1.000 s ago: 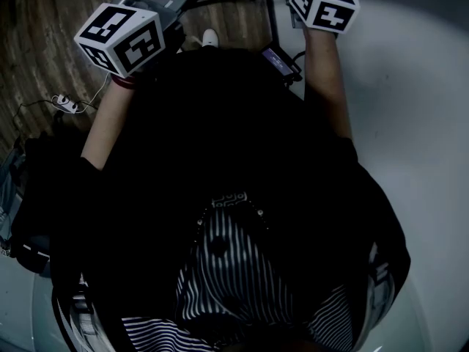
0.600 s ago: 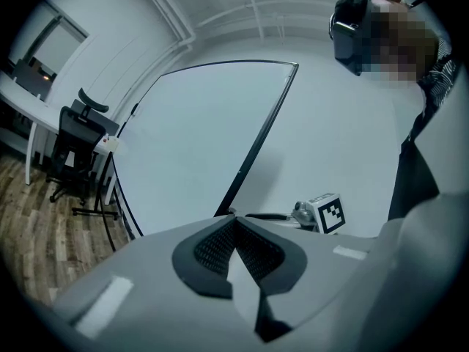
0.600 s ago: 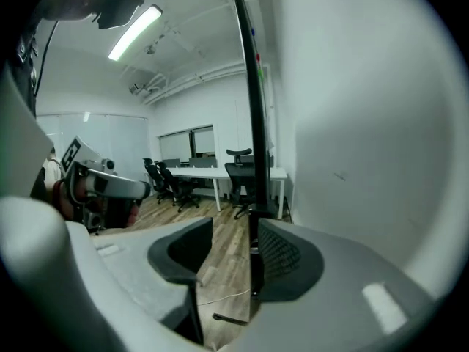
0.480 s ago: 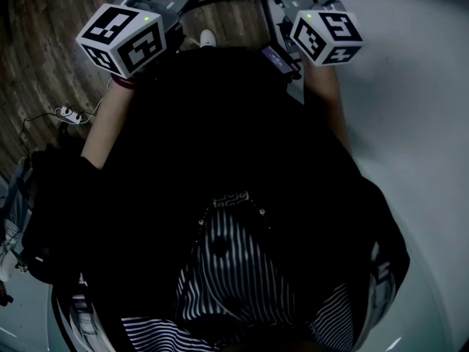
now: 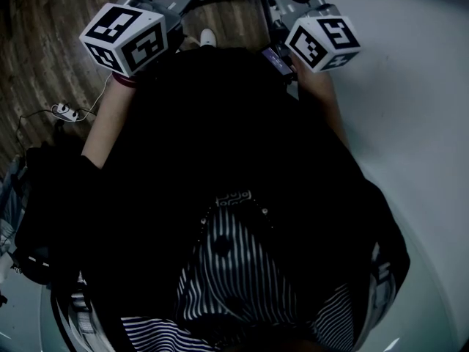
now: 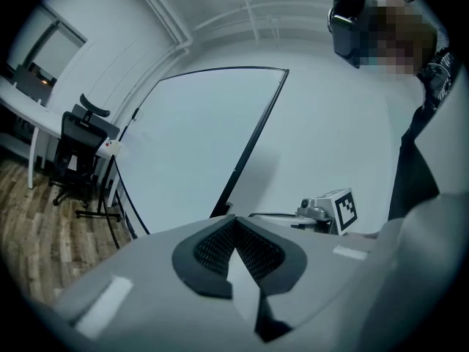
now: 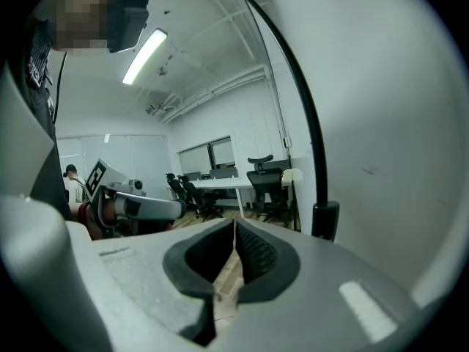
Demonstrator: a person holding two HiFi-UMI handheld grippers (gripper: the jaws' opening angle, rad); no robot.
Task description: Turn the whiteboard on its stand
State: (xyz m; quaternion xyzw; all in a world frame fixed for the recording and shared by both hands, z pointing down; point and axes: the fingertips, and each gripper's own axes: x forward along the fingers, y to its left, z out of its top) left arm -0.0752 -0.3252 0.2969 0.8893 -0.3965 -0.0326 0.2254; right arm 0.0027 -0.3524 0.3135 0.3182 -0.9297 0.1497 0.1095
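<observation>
Right gripper (image 7: 234, 224) has just closed its jaws on nothing, with the whiteboard (image 7: 381, 123) just to its right. I see the left gripper (image 6: 234, 220) pressed together too, empty, facing the board.

Head camera looks steeply down the person's dark-clothed front, with the left gripper (image 5: 124, 37) and right gripper (image 5: 322, 41) at the top edge. Each gripper camera sits close behind its own jaws, facing roughly level. Both take in the whiteboard (image 6: 205, 145), the right one from close beside it, and the opposite gripper.
</observation>
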